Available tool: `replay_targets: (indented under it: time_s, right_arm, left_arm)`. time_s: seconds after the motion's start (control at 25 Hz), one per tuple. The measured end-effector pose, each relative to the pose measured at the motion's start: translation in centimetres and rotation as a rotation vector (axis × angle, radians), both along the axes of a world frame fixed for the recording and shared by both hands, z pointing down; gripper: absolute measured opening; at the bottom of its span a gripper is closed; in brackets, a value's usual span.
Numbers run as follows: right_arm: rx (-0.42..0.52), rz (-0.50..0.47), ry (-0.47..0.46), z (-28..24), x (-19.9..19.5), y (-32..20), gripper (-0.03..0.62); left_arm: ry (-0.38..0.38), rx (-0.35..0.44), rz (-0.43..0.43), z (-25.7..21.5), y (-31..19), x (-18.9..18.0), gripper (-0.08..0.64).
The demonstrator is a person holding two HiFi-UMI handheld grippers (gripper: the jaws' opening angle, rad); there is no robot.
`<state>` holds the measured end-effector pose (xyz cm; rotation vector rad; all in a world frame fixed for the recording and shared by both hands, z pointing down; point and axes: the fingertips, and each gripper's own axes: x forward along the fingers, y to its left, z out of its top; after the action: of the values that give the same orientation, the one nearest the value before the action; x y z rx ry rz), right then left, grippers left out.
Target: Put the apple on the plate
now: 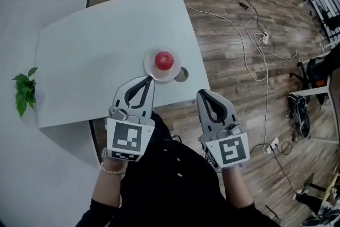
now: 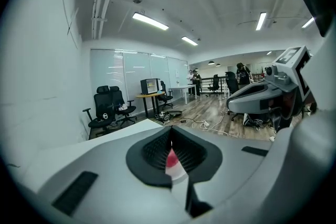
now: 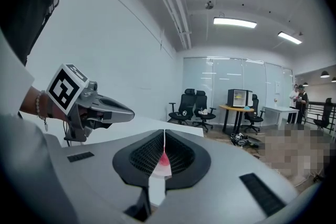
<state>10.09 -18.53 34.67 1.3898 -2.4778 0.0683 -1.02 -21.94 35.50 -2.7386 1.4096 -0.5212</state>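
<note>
Apple [image 1: 164, 60] on plate [image 1: 148, 62], frame centre: likely firm, smooth; grip across middle. Left gripper [image 1: 151, 78] and right gripper [image 1: 202, 93] jaws closed, empty.

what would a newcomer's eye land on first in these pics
The red apple sits on a white plate by the near right corner of the white table. Just short of it, the left gripper and right gripper are both shut and empty.

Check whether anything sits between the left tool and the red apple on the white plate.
Nothing visible does. The shut left tool points at the near rim of the round white plate; only bare plate lies between it and the round red apple resting there.
</note>
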Motion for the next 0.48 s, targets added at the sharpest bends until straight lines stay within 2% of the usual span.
replay_targets:
  time_s: [0.12, 0.32, 0.48]
  right_arm:
    - [0.007, -0.004, -0.001, -0.7, -0.3, 0.5, 0.043]
    - [0.027, -0.042, -0.001, -1.5, -1.2, 1.2, 0.043]
    - [0.044, -0.058, 0.006, -1.9, -2.0, 1.7, 0.043]
  left_arm:
    - [0.001, 0.015, 0.007, -1.1, 1.3, 0.0, 0.015]
    - [0.022, 0.002, -0.047, -2.6, 3.0, -0.7, 0.015]
    - [0.016, 0.023, -0.064, -3.1, 4.0, -1.4, 0.015]
